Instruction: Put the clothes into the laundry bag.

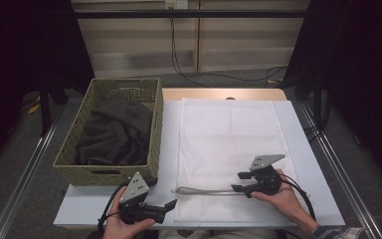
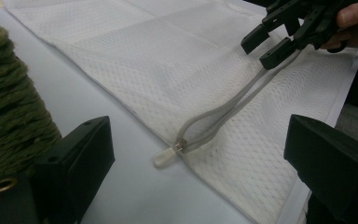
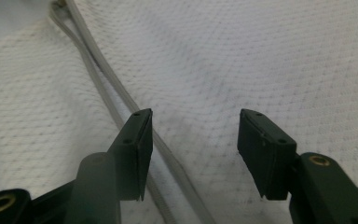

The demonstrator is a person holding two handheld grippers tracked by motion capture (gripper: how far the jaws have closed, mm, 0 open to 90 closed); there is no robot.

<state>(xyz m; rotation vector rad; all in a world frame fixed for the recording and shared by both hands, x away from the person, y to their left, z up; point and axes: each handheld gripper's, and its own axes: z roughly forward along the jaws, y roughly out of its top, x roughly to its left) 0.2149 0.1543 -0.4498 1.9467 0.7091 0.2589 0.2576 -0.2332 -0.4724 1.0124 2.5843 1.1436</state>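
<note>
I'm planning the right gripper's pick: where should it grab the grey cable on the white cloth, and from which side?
Grip the cable at its doubled right-hand end, where both strands run close together beside the right gripper. Come from above with one jaw on each side of the strands: it lies flat on the cloth, so a level approach would likely snag the fabric.

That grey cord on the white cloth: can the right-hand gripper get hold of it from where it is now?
Probably yes. The right gripper sits at the end of the cord, its jaws open and nothing lying between them and it. One jaw is already beside the cord on the cloth.
</note>
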